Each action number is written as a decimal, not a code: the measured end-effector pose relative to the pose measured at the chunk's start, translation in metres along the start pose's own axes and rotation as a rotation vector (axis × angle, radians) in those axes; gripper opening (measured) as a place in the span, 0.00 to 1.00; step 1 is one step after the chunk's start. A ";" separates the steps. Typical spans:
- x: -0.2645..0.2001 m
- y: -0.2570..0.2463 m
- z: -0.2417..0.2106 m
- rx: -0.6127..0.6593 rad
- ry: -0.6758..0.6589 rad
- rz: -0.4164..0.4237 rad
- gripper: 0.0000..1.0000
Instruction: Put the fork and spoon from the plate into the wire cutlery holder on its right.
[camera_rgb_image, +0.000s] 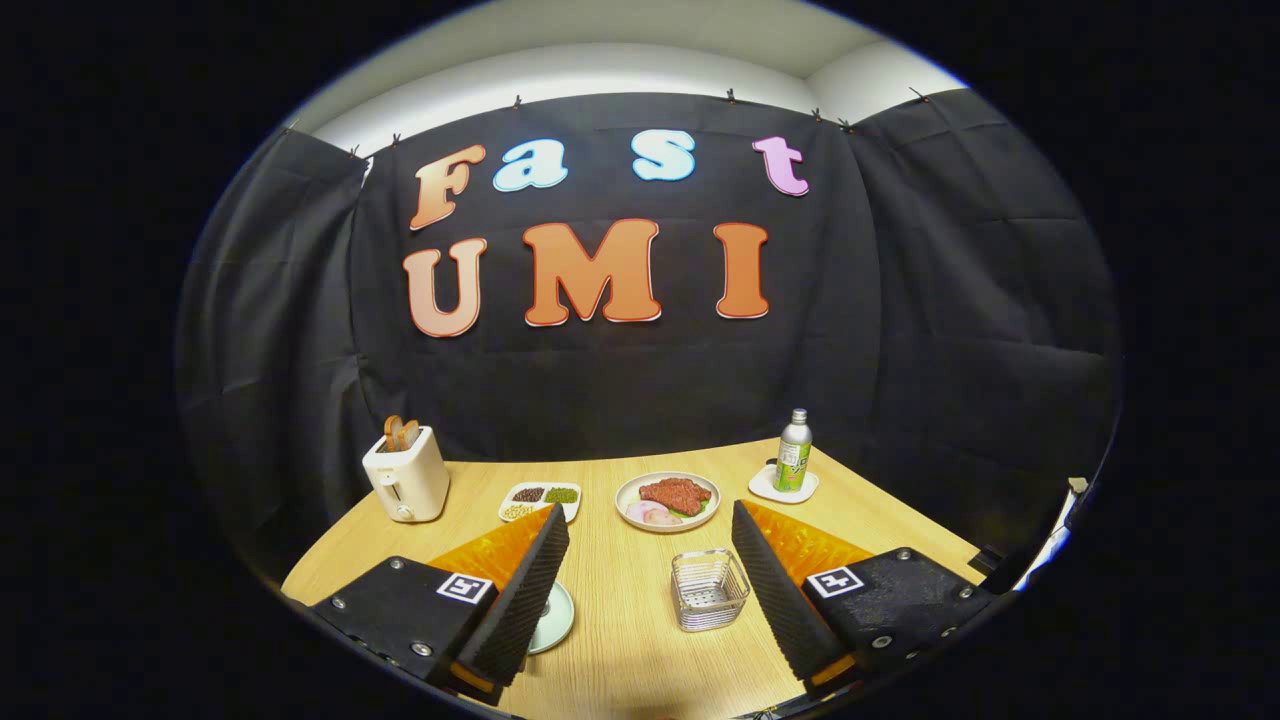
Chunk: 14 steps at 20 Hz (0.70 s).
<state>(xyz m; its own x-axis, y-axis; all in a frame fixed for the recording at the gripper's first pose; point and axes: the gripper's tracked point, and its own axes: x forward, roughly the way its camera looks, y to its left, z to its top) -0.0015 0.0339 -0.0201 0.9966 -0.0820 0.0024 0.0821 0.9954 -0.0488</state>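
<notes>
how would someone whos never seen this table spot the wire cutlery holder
On the wooden table, look between the open gripper fingers, nearer than the round plate of meat. The wire cutlery holder is a small square see-through metal basket, the only mesh thing among solid dishes.

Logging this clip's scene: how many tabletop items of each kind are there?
Plates and dishes: 4: steak plate, divided dish, coaster dish, pale plate.
Toaster: 1
Bottle: 1
Wire cutlery holder: 1
Total: 7
Tongs open, holding nothing.

Cream toaster (405, 482), pale-green plate (556, 617), light woodgrain table (620, 590), silver-green bottle (793, 452).
</notes>
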 end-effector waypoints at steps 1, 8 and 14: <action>0.001 0.004 -0.004 0.005 0.006 0.009 0.98; 0.002 0.050 -0.026 -0.049 0.053 0.136 0.98; 0.021 0.090 -0.095 -0.075 0.200 0.163 0.98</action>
<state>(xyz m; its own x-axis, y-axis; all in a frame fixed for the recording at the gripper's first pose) 0.0267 0.1171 -0.1195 0.9758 0.0640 -0.2090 -0.0877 0.9905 -0.1058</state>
